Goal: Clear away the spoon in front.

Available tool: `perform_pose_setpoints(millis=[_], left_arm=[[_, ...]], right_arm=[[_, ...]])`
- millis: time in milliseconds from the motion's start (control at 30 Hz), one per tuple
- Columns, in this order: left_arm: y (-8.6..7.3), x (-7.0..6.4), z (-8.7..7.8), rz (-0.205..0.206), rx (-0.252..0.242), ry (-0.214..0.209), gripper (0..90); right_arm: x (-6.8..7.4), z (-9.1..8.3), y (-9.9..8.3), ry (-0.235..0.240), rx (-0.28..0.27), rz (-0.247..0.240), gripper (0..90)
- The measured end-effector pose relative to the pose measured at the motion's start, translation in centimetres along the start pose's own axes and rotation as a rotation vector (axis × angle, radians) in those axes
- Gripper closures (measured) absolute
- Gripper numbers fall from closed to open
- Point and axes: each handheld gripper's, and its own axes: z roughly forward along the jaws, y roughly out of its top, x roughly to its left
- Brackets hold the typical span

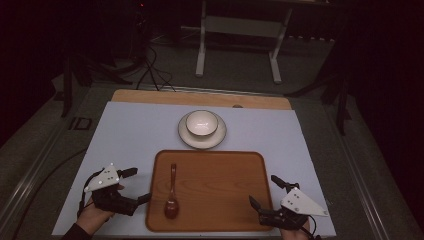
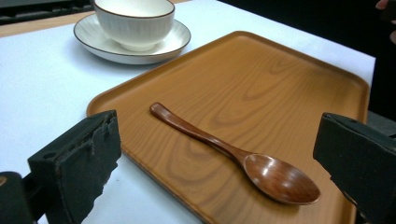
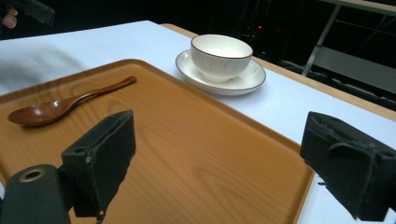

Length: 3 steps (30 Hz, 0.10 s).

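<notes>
A dark wooden spoon (image 1: 172, 196) (image 2: 243, 158) (image 3: 60, 105) lies on the left part of a brown wooden tray (image 1: 220, 190) (image 2: 261, 79) (image 3: 196, 154), bowl end toward me. Behind the tray a white bowl (image 1: 202, 123) (image 2: 135, 21) (image 3: 221, 56) sits upright on a white saucer (image 1: 187, 135) (image 2: 168, 42) (image 3: 247, 81). My left gripper (image 1: 136, 185) (image 2: 215, 168) hovers just left of the tray, open, jaws wide on either side of the spoon's line. At the tray's front right corner my right gripper (image 1: 264, 191) (image 3: 219, 163) is open and holds nothing.
A pale mat (image 1: 130, 130) covers the wooden table (image 1: 150, 96). Past the table's far edge are cables (image 1: 150, 65) on the floor and a white stand (image 1: 240, 30). Bare mat lies on both sides of the tray.
</notes>
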Motion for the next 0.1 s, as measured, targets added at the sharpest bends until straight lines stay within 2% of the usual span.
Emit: perform_pose_setpoints(millis=[100], left_arm=[[-0.05,0.21,0.03,-0.007,-0.004,-0.008,0.5]], right_arm=[[-0.01,-0.02,0.01,-0.001,-0.001,0.0,10.3]])
